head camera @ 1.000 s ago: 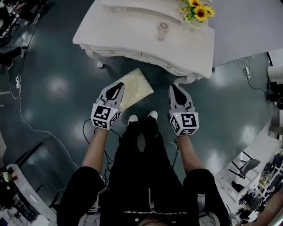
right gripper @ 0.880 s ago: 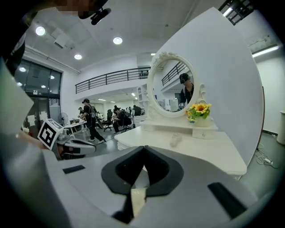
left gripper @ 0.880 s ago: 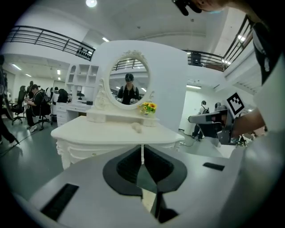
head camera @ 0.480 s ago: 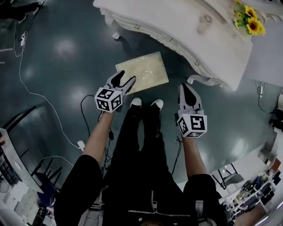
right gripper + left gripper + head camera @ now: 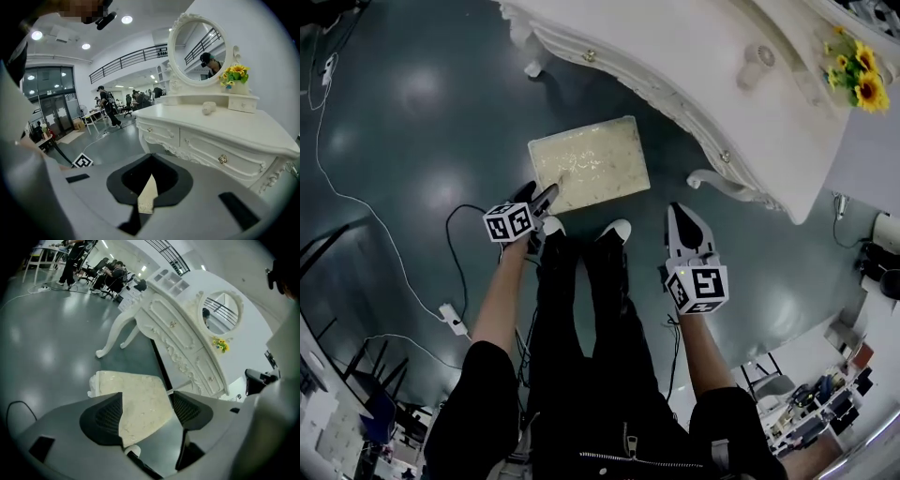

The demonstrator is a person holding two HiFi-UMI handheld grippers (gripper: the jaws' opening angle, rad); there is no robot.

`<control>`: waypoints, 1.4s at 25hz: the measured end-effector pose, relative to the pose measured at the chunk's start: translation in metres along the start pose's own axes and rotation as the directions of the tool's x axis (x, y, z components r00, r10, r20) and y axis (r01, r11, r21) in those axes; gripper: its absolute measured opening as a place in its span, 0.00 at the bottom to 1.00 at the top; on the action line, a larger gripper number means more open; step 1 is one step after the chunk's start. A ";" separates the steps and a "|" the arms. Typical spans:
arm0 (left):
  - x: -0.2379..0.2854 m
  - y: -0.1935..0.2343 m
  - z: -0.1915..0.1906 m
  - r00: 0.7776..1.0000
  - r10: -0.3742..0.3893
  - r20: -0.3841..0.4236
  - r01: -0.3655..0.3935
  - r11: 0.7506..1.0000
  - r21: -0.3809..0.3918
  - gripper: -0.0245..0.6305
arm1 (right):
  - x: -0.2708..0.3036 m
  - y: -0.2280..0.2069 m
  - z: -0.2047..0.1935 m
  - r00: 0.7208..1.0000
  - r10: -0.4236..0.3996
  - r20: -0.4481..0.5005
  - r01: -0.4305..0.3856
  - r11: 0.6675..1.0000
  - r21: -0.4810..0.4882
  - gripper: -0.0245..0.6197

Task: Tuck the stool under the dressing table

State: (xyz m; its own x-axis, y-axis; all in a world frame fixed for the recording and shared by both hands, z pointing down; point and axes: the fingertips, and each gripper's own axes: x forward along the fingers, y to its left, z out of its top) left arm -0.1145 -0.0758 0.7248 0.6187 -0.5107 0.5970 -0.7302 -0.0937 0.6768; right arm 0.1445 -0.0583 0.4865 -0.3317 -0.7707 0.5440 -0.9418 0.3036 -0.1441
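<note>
Our left tool (image 5: 546, 195) at the stool's near corner, jaws opening, gripping nothing, cream stool (image 5: 589, 164) on the dark floor (image 5: 412, 150) just outside the white worktop (image 5: 694, 56), our right tool (image 5: 677, 208) clenched, empty, near its curved leg (image 5: 712, 181).

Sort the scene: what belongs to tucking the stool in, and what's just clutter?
Job:
stool
dressing table

Lying about:
sunflowers
small jar on the tabletop
power adapter and cables on the floor

Glossy grey floor (image 5: 412, 141), round ceiling lights (image 5: 127, 19), railed upper gallery (image 5: 126, 58).
</note>
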 end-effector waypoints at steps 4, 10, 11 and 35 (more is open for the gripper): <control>0.019 0.049 -0.022 0.998 0.058 -0.026 -0.058 0.998 -0.013 0.54 | 0.027 0.005 -0.016 0.999 0.016 -0.035 -0.017 1.000 -0.025 0.05; 0.049 0.082 -0.059 0.995 -0.023 -0.092 0.012 0.993 -0.119 0.56 | 0.068 0.016 -0.033 0.998 0.044 -0.052 -0.045 0.999 -0.020 0.05; 0.052 0.085 -0.065 0.994 -0.037 -0.102 0.024 0.991 -0.130 0.56 | 0.073 0.019 -0.038 0.997 0.049 -0.054 -0.050 0.999 -0.018 0.05; 0.108 0.094 -0.100 0.994 0.036 0.104 0.031 0.820 -0.572 0.58 | 0.094 0.017 -0.108 0.996 0.037 -0.084 -0.024 0.988 0.152 0.05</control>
State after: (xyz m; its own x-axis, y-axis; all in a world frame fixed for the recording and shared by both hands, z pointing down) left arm -0.0869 -0.0543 0.8959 0.5588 -0.6000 0.5725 -0.4137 0.3967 0.8194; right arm 0.1027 -0.0654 0.6241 -0.3609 -0.7088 0.6060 -0.9308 0.2334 -0.2814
